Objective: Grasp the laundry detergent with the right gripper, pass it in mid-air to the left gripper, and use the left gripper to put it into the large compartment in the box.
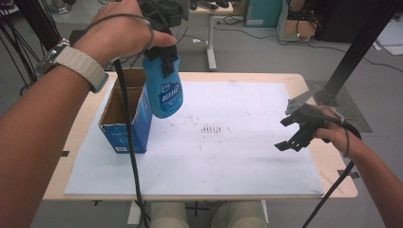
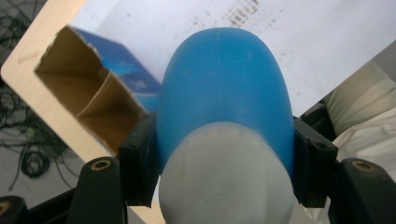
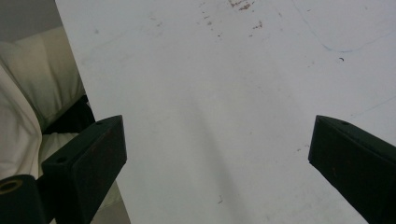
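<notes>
- The landmark here is the open blue box (image 1: 124,116), which stands on the left part of the white board (image 1: 228,156) on the worktop (image 1: 304,80).
- Nearest to us in the high view, the person's left hand (image 1: 121,33) is raised above the box. Its left tool (image 1: 164,59) is clamped tight on the cap end of a blue bottle (image 1: 164,90).
- The bottle hangs bottom-down in the air, just beside the box's right side and higher than the box top. It touches nothing but the tool.
- Far to the right of the box, the right tool (image 1: 295,135) sits low over the board with its jaws spread wide and nothing between them.
- The step in hand looks like carrying the bottle near the box. I can't tell if it is going in or coming out.
- If it is going in, the next move needs the bottle shifted left until it is right over the box hole, then let down straight so it misses the cardboard edge.
- The left tool view looks along the bottle (image 2: 224,93) and shows its pale cap (image 2: 226,179) squeezed between both pads. It also looks down into the brown inside of the box (image 2: 88,93), which seems to have nothing in it.
- The right tool view shows the bare white board (image 3: 210,93) with small brown marks, and a pale trouser leg (image 3: 28,93) at the side.
</notes>
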`<act>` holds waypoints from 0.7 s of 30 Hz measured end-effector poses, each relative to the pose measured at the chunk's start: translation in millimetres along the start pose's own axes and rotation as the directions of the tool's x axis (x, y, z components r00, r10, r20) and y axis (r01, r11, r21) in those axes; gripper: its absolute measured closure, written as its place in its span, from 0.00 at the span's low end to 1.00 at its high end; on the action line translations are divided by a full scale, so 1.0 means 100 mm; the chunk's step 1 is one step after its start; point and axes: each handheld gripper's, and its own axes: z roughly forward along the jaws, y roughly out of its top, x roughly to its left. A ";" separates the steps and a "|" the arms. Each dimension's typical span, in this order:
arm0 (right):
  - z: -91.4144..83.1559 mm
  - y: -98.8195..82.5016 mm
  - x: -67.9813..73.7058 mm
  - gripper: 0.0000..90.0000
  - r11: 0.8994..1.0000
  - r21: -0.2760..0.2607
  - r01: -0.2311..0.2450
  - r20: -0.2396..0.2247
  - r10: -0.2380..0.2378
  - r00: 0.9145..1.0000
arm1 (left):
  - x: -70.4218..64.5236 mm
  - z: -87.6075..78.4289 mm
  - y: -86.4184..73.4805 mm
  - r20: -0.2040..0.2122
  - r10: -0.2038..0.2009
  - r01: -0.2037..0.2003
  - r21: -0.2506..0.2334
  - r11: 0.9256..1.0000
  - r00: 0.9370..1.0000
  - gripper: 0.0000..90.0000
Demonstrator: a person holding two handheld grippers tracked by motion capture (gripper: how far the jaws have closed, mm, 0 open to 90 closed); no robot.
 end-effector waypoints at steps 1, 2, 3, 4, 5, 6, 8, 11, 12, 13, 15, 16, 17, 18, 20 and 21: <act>0.00 0.00 -0.01 0.05 1.000 -0.003 0.003 0.003 -0.003 1.000 | 0.02 0.00 0.00 -0.003 -0.016 0.016 0.003 1.000 1.000 0.42; 0.01 0.00 -0.03 0.05 0.999 -0.028 0.026 0.003 -0.026 1.000 | 0.03 0.00 -0.01 -0.003 -0.032 0.032 0.002 0.999 0.999 0.42; 0.01 0.00 -0.03 0.05 0.999 -0.028 0.026 0.003 -0.026 1.000 | 0.06 0.00 -0.02 -0.004 -0.051 0.051 0.002 0.999 0.999 0.42; 0.01 0.00 -0.04 0.05 0.999 -0.025 0.027 0.003 -0.027 1.000 | 0.08 0.00 -0.03 -0.001 -0.080 0.080 -0.005 0.997 0.997 0.42; 0.01 0.00 -0.04 0.05 0.999 -0.022 0.030 0.003 -0.030 1.000 | 0.11 -0.02 -0.03 -0.003 -0.080 0.080 0.004 0.997 0.997 0.42; 0.01 0.00 -0.04 0.05 0.999 -0.022 0.030 0.003 -0.030 1.000 | 0.13 -0.02 -0.04 -0.004 -0.099 0.100 0.005 0.995 0.995 0.42; 0.01 -0.02 -0.03 0.05 1.000 -0.007 -0.006 0.006 0.006 1.000 | 0.18 -0.04 -0.06 -0.015 -0.130 0.130 0.020 0.991 0.991 0.42; 0.04 -0.02 -0.06 0.05 0.999 -0.036 0.028 0.005 -0.028 1.000 | 0.26 -0.06 -0.08 -0.018 -0.177 0.177 0.013 0.984 0.984 0.42; 0.04 -0.02 -0.06 0.05 0.999 -0.036 0.028 0.005 -0.028 1.000 | 0.30 -0.07 -0.09 -0.025 -0.186 0.186 0.018 0.982 0.982 0.42; 0.04 -0.02 -0.06 0.05 0.999 -0.027 0.023 0.005 -0.023 1.000 | 0.31 -0.08 -0.10 -0.030 -0.198 0.199 0.016 0.980 0.980 0.42; 0.05 -0.02 -0.06 0.05 0.999 -0.031 0.030 0.004 -0.030 1.000 | 0.36 -0.10 -0.13 -0.035 -0.217 0.218 0.020 0.976 0.976 0.42; 0.05 -0.02 -0.06 0.05 0.999 -0.029 0.028 0.003 -0.028 1.000 | 0.36 -0.09 -0.14 -0.033 -0.261 0.261 -0.011 0.965 0.965 0.42; 0.05 -0.02 -0.06 0.05 0.999 -0.026 0.028 0.003 -0.028 1.000 | 0.38 -0.09 -0.15 -0.034 -0.262 0.262 -0.011 0.965 0.964 0.42; 0.05 -0.01 -0.06 0.05 0.999 -0.024 0.027 0.002 -0.027 1.000 | 0.40 -0.10 -0.16 -0.035 -0.276 0.276 -0.015 0.961 0.961 0.42; 0.05 -0.01 -0.05 0.05 1.000 -0.008 0.000 0.004 0.000 1.000 | 0.47 -0.12 -0.21 -0.038 -0.299 0.299 -0.017 0.954 0.953 0.42; 0.05 -0.01 -0.05 0.05 1.000 -0.008 0.000 0.004 0.000 1.000 | 0.47 -0.12 -0.21 -0.038 -0.299 0.299 -0.017 0.954 0.953 0.42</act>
